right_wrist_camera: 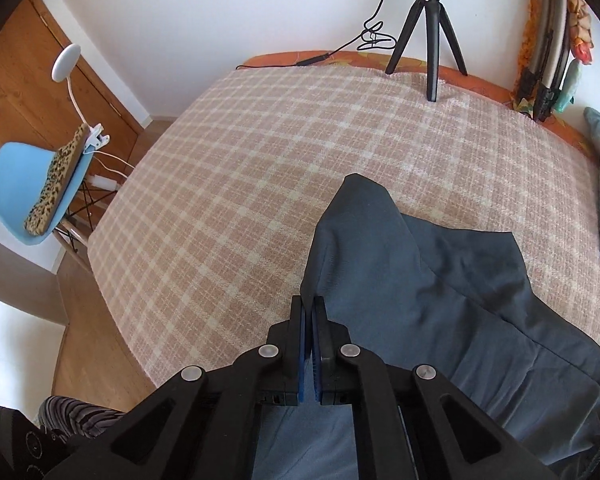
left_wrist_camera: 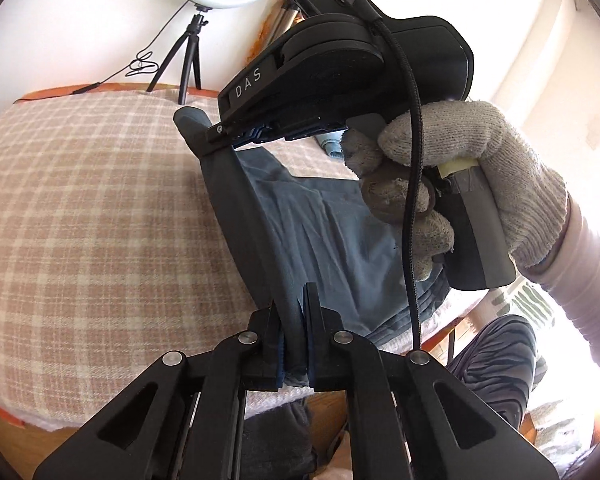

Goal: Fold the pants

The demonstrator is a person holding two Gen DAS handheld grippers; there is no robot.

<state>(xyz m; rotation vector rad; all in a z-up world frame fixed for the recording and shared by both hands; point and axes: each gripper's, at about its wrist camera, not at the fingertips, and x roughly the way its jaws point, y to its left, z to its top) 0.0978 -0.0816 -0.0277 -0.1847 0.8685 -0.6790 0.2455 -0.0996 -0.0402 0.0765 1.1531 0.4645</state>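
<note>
The dark blue pants lie on the checked blanket, spreading from the right gripper out toward 2 o'clock. Its two fingers are squeezed tight on a raised fold of the cloth. The left gripper pinches another edge the same way, and the cloth runs up toward 11 o'clock. At 2 o'clock, a gloved hand grips the other tool's handle.
</note>
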